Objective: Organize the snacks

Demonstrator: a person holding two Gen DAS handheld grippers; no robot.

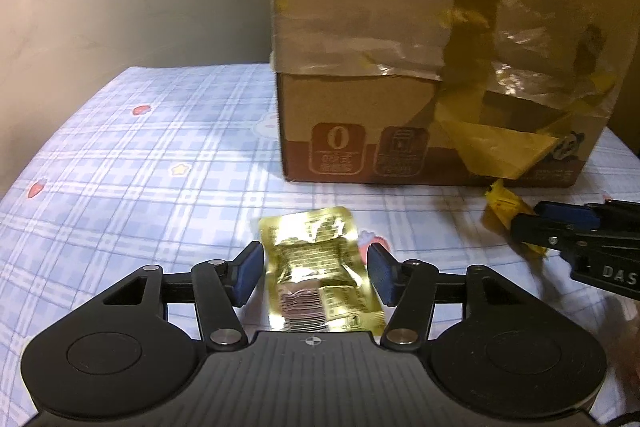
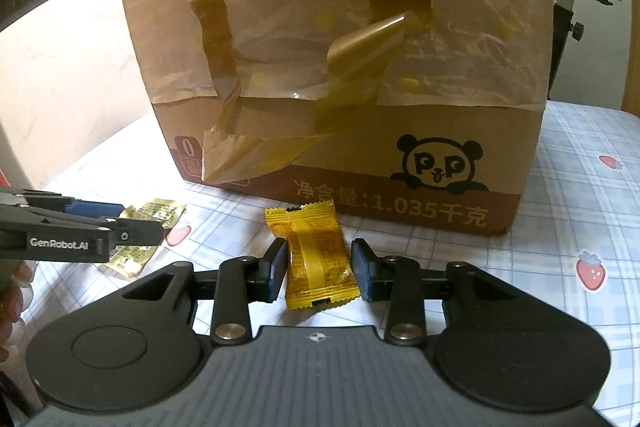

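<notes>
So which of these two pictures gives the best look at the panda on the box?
The right wrist view: the panda faces the camera, whole and sharp on the cardboard box. In the left wrist view the panda sits small and blurred at the box's far corner, partly hidden by yellow tape.

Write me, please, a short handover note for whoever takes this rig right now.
Left gripper: open, pads on either side of the gold packet, which lies on the cloth.
Right gripper: shut on the yellow packet, just in front of the box; I cannot tell whether it is lifted.
Done: neither packet looks put away yet.
Left: probably grip the gold packet, then sort both; the views do not show where they go.
</notes>
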